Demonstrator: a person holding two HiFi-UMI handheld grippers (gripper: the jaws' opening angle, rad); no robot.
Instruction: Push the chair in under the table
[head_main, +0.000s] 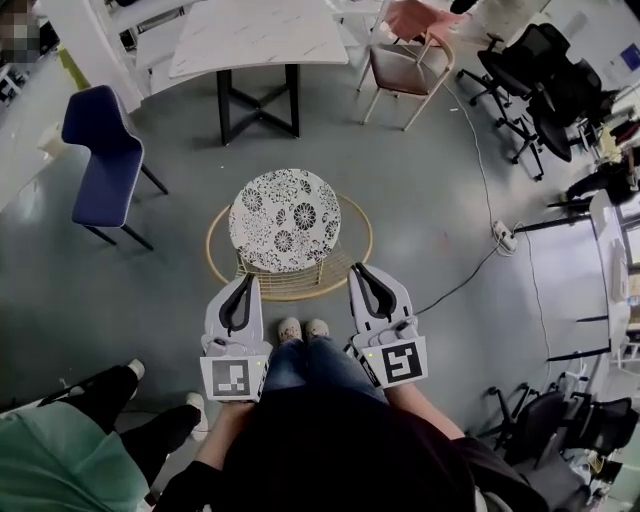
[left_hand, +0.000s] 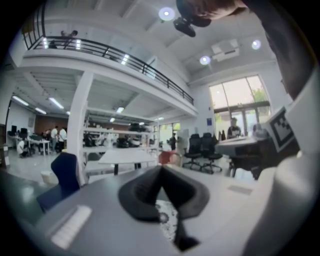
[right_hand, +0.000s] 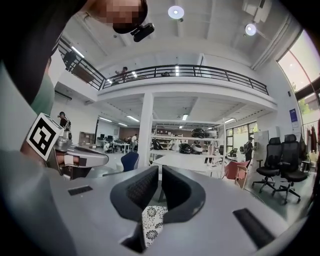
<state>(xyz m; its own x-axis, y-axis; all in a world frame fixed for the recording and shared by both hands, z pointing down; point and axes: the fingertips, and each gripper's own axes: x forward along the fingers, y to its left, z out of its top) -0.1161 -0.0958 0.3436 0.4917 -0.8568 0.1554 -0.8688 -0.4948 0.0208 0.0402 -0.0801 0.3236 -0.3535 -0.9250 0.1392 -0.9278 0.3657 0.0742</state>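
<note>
The chair (head_main: 285, 220) has a round seat with a black-and-white flower print on a gold wire ring frame (head_main: 357, 250), and it stands in the middle of the head view. The white-topped table (head_main: 255, 35) with black legs stands beyond it, with open floor between them. My left gripper (head_main: 243, 283) is shut and empty, with its tip at the chair's near left edge. My right gripper (head_main: 360, 272) is also shut and empty, at the near right edge. Whether either touches the frame I cannot tell. In both gripper views the patterned seat (left_hand: 167, 222) (right_hand: 152, 220) shows below the closed jaws, with the table (left_hand: 125, 156) (right_hand: 187, 161) ahead.
A blue chair (head_main: 100, 150) stands left of the table and a pink chair (head_main: 410, 60) to its right. Black office chairs (head_main: 545, 80) crowd the far right. A power strip (head_main: 503, 236) and its cable lie on the floor at the right. A seated person (head_main: 60, 460) is at the bottom left.
</note>
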